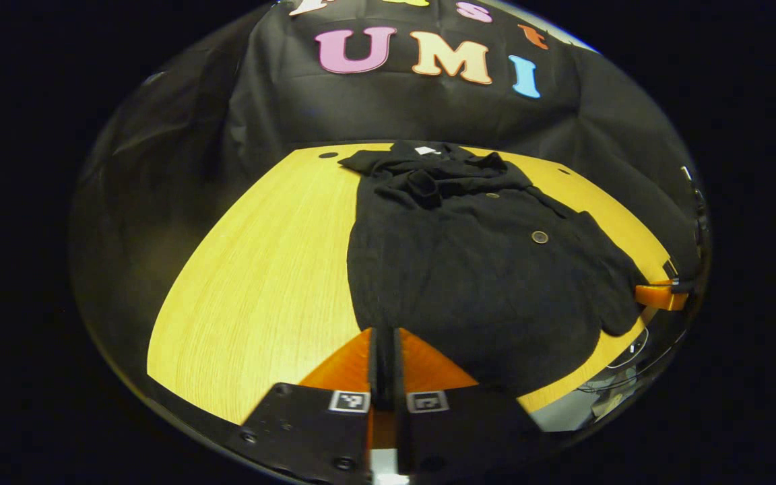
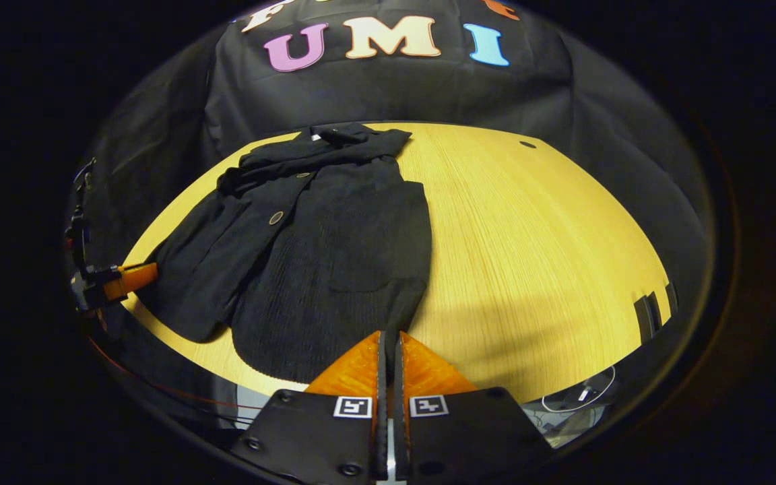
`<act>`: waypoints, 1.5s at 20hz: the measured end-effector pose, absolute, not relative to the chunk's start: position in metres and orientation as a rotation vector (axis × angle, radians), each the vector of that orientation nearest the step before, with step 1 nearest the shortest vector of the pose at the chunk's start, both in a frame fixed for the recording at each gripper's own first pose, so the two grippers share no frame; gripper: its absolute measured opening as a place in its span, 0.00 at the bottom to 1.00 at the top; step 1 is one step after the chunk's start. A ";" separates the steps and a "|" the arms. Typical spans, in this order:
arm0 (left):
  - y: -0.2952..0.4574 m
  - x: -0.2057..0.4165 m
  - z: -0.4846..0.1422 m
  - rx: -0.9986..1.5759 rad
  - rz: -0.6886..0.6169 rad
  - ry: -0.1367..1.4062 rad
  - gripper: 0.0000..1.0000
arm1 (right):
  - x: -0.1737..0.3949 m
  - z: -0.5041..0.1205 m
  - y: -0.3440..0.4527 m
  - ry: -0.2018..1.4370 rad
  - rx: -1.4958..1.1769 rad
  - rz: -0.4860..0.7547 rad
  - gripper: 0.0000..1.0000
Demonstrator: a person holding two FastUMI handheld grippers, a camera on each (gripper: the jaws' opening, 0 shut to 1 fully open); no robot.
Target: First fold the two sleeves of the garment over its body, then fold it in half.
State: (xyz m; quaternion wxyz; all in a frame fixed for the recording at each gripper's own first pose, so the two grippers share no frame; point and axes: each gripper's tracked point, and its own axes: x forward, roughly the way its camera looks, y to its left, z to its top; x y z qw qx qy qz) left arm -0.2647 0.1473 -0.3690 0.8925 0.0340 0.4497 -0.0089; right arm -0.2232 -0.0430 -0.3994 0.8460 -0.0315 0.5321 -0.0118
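The black, ribbed-knit buttoned cardigan (image 1: 482, 269) lies flat on the yellow wood-grain worktop (image 1: 273, 269), collar toward the booth's far wall and hem toward the near edge. A small white tag (image 1: 425, 150) shows inside the neck; any writing on it is too small to read. Two round buttons show down the front, the larger one (image 1: 539, 236) near the middle of the body. In the left gripper view one sleeve is folded across the upper chest, bunched just under the collar, and the other side of the garment spreads in a rounded flap toward the worktop's edge. In the right gripper view the cardigan (image 2: 320, 256) lies on the left part of the worktop (image 2: 529, 256), with a patch pocket faintly visible low on the front panel.

The left tongs (image 1: 384, 350) sit at the hem's near edge, their fingers drawn together with dark fabric between them, apparently clamped on the hem. The right tongs (image 2: 388, 357) are closed finger against finger just at the hem's corner; whether any cloth is caught there I cannot tell. Each tongs body carries two small square black-and-white marker tags
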 end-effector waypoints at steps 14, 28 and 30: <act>0.116 -0.260 -0.318 -0.037 0.045 0.954 0.00 | -0.220 -0.340 -0.032 1.013 -0.041 0.149 0.03; 0.100 -0.136 -0.237 -0.090 0.090 0.738 0.00 | -0.111 -0.261 -0.019 0.794 0.027 0.225 0.06; 0.104 -0.119 -0.235 -0.095 0.095 0.728 0.00 | -0.090 -0.250 -0.013 0.764 0.046 0.224 0.02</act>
